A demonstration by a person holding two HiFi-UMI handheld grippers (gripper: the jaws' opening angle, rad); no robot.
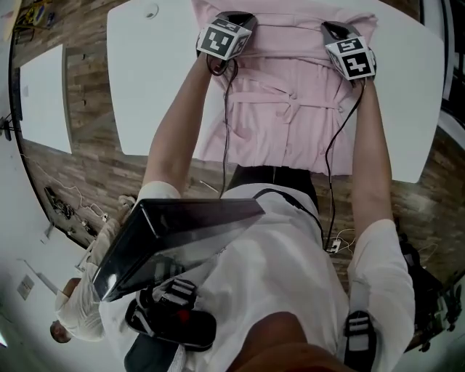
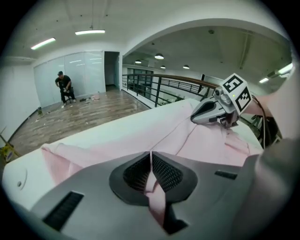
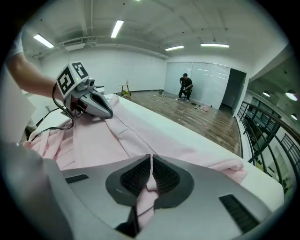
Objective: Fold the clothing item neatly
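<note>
Surface (image 1: pixel 152 87) white, broad. Pink garment (image 1: pixel 290 116) spread flat on it, long axis running away from person, near end reaching near edge. Left gripper (image 2: pixel 150 159) and right gripper (image 3: pixel 151 164) side by side at garment's far end, neither nearer. Fingers (image 2: pixel 165 174) of each closed tight on thin pinch of pink cloth. Likely next: far end carried back along long axis toward person, hands kept level.

We can read no words, numbers or brand names anywhere. The only print is the black-and-white square patterns on the cube (image 1: pixel 221 40) of the left gripper (image 1: pixel 238 16) and the cube (image 1: pixel 354 59) of the right gripper (image 1: pixel 333 27); they spell nothing.
</note>
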